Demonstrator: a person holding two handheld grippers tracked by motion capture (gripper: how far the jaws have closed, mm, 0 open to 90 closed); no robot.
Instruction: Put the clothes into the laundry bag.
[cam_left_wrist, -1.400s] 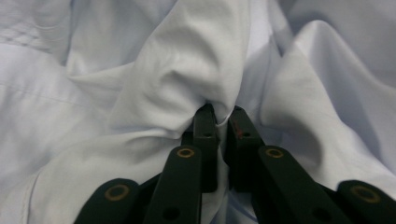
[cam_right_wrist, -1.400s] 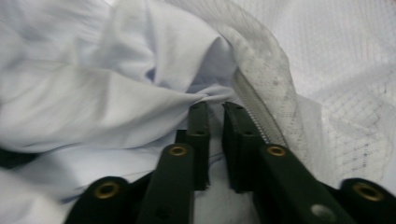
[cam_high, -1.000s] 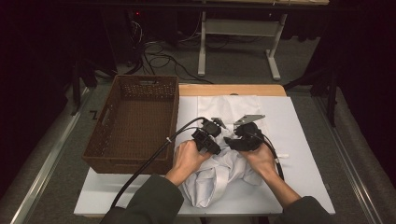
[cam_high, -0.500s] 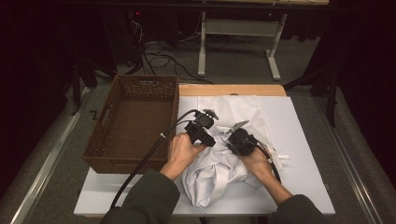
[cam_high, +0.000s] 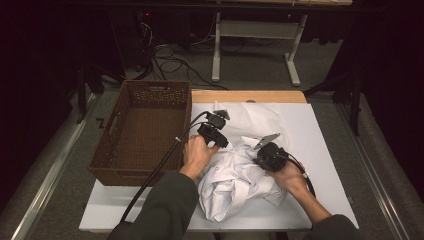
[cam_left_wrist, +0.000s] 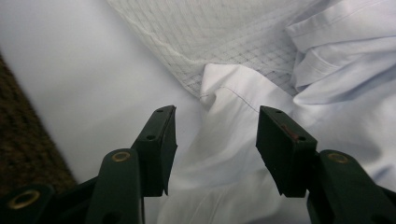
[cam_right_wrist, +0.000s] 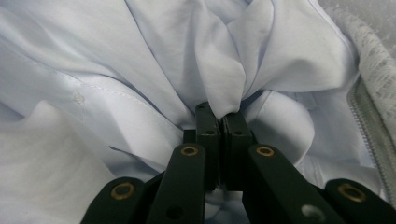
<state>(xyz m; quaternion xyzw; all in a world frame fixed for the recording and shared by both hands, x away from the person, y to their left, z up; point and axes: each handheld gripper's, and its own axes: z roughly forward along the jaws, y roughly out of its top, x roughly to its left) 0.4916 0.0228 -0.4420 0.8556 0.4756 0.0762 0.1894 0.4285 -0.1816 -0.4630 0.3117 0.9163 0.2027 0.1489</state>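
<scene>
Since the earlier frame both hands have drawn apart: the left claw (cam_high: 218, 118) has shifted toward the upper left of the cloth heap, and the right claw (cam_high: 263, 155) has dropped lower and to the right. At the middle of the white table (cam_high: 325, 150) lies the crumpled white shirt (cam_high: 235, 180), beside the brown wicker basket (cam_high: 142, 130) at the left. In the left gripper view the left claw (cam_left_wrist: 212, 140) stands wide, straddling a seamed edge of the shirt (cam_left_wrist: 243, 98). In the right gripper view the right claw (cam_right_wrist: 223, 126) is pinched tight on a gathered fold of the shirt (cam_right_wrist: 224, 70). It looks light, limp and somewhat slippery, so a hemmed edge or seam probably gives the surest hold.
</scene>
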